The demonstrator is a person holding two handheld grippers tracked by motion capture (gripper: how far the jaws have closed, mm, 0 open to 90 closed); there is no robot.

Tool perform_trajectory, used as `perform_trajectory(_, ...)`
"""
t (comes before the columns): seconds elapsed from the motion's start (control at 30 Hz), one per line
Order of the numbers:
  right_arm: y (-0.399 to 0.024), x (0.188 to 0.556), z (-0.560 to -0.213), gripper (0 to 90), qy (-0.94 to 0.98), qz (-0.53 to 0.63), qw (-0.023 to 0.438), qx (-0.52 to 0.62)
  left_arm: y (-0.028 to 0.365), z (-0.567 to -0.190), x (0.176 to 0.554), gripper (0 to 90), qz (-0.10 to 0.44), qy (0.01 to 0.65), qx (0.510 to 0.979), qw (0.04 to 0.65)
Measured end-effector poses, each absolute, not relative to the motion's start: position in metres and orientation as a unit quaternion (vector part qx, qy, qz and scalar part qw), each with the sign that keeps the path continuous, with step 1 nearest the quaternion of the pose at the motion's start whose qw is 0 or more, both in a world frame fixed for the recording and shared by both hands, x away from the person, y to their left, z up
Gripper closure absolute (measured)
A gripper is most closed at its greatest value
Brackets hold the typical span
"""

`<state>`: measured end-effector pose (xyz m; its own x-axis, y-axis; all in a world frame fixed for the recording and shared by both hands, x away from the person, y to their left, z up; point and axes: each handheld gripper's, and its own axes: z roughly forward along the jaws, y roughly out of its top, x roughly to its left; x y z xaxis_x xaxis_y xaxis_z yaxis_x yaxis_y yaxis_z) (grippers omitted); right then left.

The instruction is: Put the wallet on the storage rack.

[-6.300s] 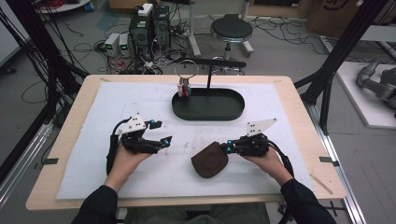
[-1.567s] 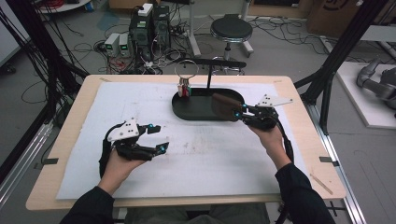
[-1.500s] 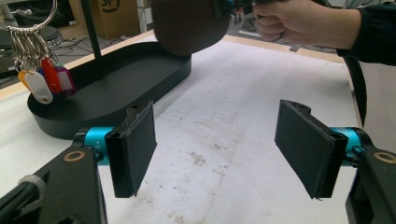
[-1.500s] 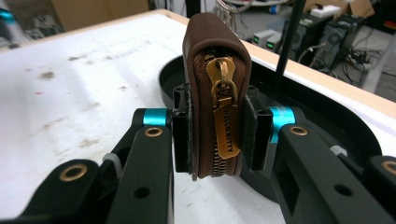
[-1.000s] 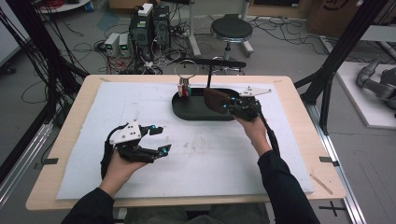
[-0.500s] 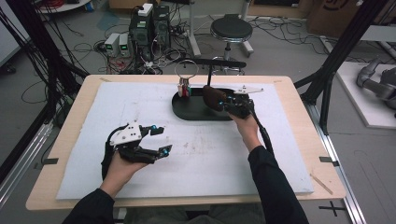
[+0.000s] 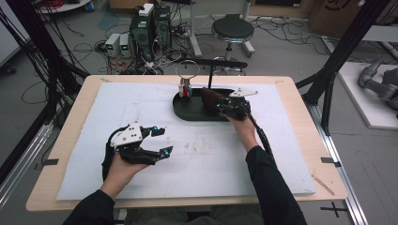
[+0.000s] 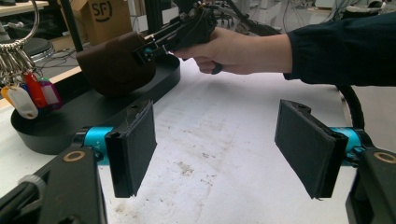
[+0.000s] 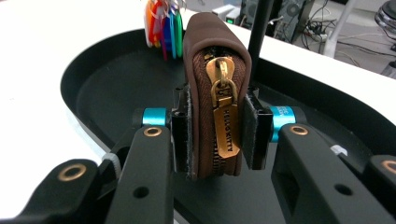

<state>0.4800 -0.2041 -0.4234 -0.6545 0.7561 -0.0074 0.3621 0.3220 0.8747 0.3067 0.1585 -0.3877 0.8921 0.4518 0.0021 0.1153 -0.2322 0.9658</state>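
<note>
**Now the pouch hangs over the tray**

Now the right tongs [image 9: 215,135], clamped on the brown zipped leather pouch [image 9: 212,70], have carried it off the desk [image 7: 281,136] to the black oval tray [image 7: 187,110]; the left tongs [image 8: 224,149] gape empty. Release seems next.

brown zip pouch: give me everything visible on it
The brown pouch is small, rounded and leather-like, with a brown zipper closed along its edge and a brass pull stamped HELLO KITTY hanging down. It stands on edge, clamped between the pads of the right tongs, over the black tray. From the left gripper view its lower edge seems to meet the tray, beside the coloured key tags.
</note>
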Motion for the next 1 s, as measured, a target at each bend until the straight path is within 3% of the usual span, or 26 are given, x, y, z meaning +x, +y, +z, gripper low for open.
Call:
perform_trajectory(0.27,-0.204,0.478,-0.422,64.7,0.796,0.442,0.225,0.347,0.158,-0.388,0.306,29.1,0.14,0.184,0.772,0.592)
perform_trajectory(0.4,-0.207,0.477,-0.417,43.0,0.792,0.428,0.244,0.36,0.158,-0.388,0.306,29.1,0.14,0.184,0.772,0.593)
perform_trajectory(0.53,-0.216,0.473,-0.407,31.5,0.788,0.422,0.261,0.364,0.158,-0.388,0.307,29.1,0.142,0.185,0.773,0.59)
perform_trajectory(1.0,-0.273,0.436,-0.371,29.5,0.772,0.476,0.233,0.35,0.163,-0.389,0.315,28.7,0.148,0.201,0.771,0.586)
